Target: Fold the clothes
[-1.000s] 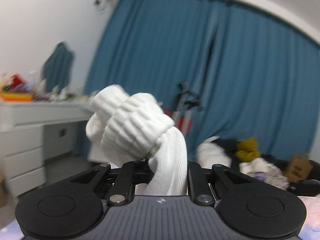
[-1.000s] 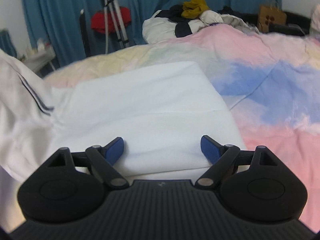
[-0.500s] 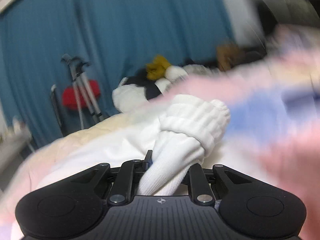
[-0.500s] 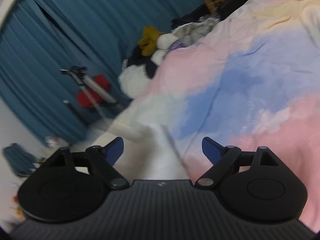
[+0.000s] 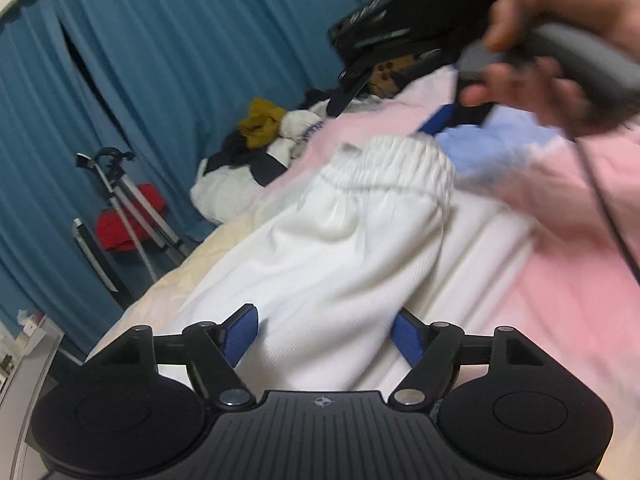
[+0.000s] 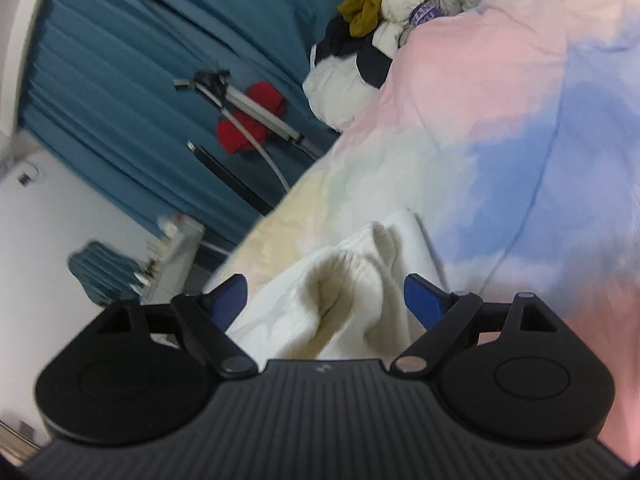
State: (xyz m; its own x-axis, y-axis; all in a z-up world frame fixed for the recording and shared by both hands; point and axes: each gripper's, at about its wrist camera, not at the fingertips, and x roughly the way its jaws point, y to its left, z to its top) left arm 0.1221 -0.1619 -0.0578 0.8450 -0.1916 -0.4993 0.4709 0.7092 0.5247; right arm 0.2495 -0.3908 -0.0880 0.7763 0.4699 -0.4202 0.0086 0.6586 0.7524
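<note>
The left gripper (image 5: 326, 334) has its blue-padded fingers (image 5: 240, 334) spread wide, and a white garment (image 5: 340, 248) lies between them without being pinched. The cloth looks soft and finely ribbed, bunched into a loose roll that runs away from the gripper and ends in a gathered, elastic-looking band (image 5: 394, 164) puckered into small pleats. It rests on a bed cover (image 5: 560, 280) printed in pink, blue and pale yellow patches, and a flatter white layer shows just beside it on the right.

The right gripper (image 6: 326, 300) is also spread apart, its blue pads (image 6: 422, 300) on either side of the same white garment (image 6: 340, 292), which here shows as a crumpled fold with a hollow crease in the middle and a slightly creamy shade in the shadow. Whether the pads touch the cloth cannot be told.

In the left view the right hand (image 5: 560, 56) grips a grey handle above the far end of the garment, blurred.

Farther off, a pile of clothes (image 6: 372, 32) in white, black and mustard lies at the edge of the bed. Behind it hangs a blue curtain (image 5: 180, 80), with a tripod (image 5: 132, 208) and something red (image 6: 252, 120) in front of it.
</note>
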